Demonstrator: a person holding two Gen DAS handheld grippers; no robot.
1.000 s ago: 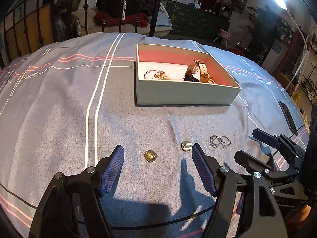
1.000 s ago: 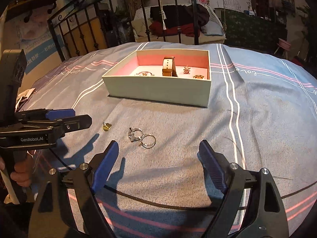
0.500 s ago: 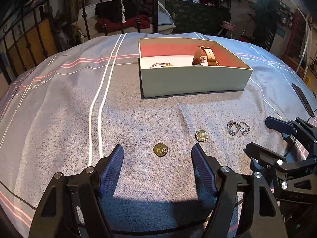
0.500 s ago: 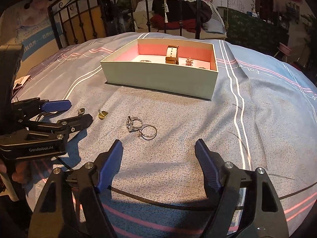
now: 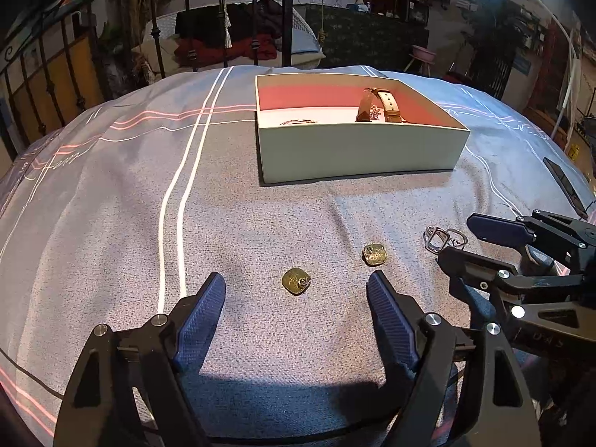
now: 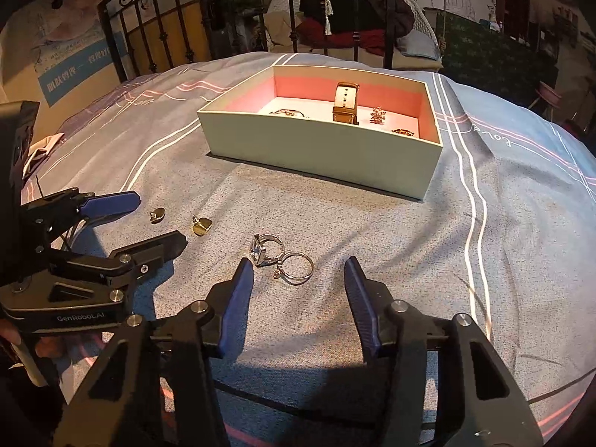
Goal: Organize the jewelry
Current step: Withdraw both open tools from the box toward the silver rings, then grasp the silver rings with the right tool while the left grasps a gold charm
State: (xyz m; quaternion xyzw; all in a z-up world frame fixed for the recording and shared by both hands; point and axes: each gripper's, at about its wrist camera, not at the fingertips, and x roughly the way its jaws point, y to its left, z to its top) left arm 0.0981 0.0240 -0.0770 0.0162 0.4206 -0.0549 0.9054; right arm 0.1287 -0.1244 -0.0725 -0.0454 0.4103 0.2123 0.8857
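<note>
Left claw (image 5: 296,287) held spread over near gold earring (image 5: 296,280); second earring (image 5: 374,254) seen just right. Right claw (image 6: 298,273) held spread around two silver rings (image 6: 283,259). Nothing gripped. Box (image 6: 327,149) with watch (image 6: 344,102) set farther on bed (image 5: 111,205).

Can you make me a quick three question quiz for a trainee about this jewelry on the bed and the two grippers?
1. True or false: the watch lies outside the box.
2. How many silver rings lie in front of the right gripper?
3. Which piece sits between the fingertips of the left gripper: A) a gold earring, B) a ring, C) the watch?

Key: 1. False, it is inside the box. 2. Two, touching each other. 3. A; both grippers are open and hold nothing.
</note>
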